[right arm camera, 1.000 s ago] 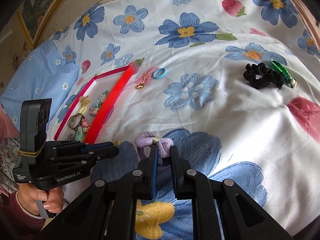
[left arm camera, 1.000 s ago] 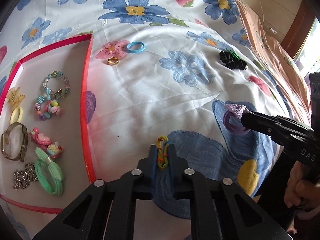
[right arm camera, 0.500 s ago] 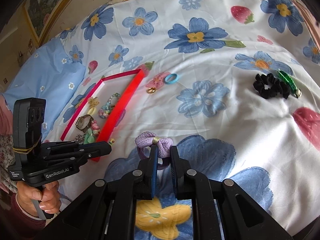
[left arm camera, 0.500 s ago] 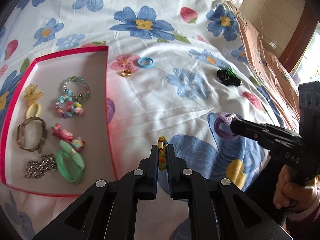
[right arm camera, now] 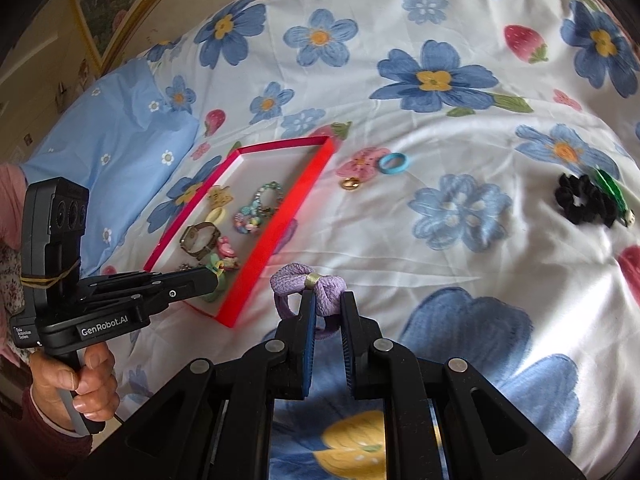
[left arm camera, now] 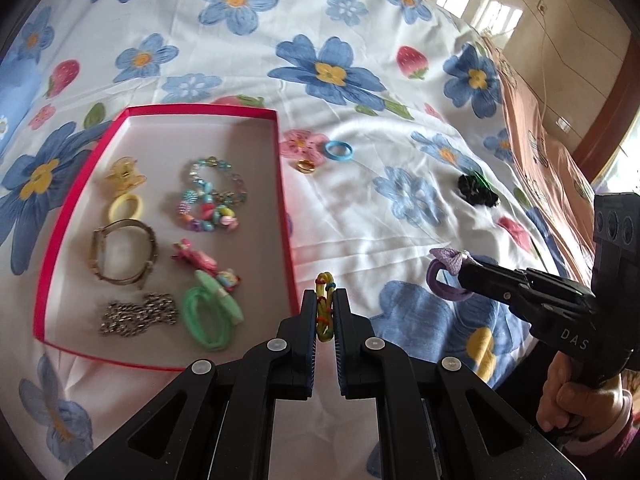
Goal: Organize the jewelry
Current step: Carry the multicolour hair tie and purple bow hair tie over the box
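My left gripper (left arm camera: 324, 300) is shut on a yellow hair tie with coloured bands (left arm camera: 325, 308), held above the bedspread just right of the red tray's (left arm camera: 286, 216) near right corner. My right gripper (right arm camera: 325, 300) is shut on a purple bow hair tie (right arm camera: 308, 284), lifted off the bed right of the tray (right arm camera: 276, 248). The tray holds a watch (left arm camera: 120, 252), a bead bracelet (left arm camera: 212, 200), a chain (left arm camera: 136, 316), green band (left arm camera: 208, 316) and clips. A blue ring (left arm camera: 338, 150), a gold ring (left arm camera: 307, 166) and a black scrunchie (left arm camera: 476, 190) lie on the bedspread.
A floral bedspread (left arm camera: 360, 220) covers the bed. A green clip (right arm camera: 612, 192) lies beside the black scrunchie (right arm camera: 580, 200). A blue pillow (right arm camera: 112, 140) is at the far left. The bed's right edge and a wooden floor show at upper right in the left wrist view.
Both grippers have risen and pulled back from the bed with their hair ties. The left gripper has moved left toward the tray, so the whole tray now shows.
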{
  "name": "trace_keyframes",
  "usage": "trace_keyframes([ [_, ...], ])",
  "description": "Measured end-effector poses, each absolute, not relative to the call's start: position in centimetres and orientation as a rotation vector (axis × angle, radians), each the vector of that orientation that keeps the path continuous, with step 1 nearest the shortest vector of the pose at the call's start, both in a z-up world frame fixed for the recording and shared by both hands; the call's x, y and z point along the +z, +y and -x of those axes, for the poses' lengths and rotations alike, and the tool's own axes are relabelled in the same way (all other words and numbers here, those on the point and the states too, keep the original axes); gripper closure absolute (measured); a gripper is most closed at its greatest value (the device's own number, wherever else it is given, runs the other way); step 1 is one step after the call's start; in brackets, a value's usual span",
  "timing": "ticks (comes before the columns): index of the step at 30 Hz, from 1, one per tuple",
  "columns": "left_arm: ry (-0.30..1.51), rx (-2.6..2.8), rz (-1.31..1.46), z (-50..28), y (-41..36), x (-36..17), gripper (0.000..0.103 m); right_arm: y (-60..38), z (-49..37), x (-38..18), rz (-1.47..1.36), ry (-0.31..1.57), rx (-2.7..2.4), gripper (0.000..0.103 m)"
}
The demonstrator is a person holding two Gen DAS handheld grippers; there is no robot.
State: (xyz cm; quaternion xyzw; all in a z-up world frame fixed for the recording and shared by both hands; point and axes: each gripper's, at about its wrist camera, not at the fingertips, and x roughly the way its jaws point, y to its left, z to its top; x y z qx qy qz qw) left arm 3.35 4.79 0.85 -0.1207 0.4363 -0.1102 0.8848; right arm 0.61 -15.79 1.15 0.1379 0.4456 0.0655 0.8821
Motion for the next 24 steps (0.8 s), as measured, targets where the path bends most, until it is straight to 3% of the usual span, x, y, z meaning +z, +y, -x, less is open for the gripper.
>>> trace_keyframes([
  [24,0.89,-0.128,0.31,-1.4,9.9,1.0,0.096,-10.2,-3.4,1.0,-0.224,0.946,0.264,0.091],
])
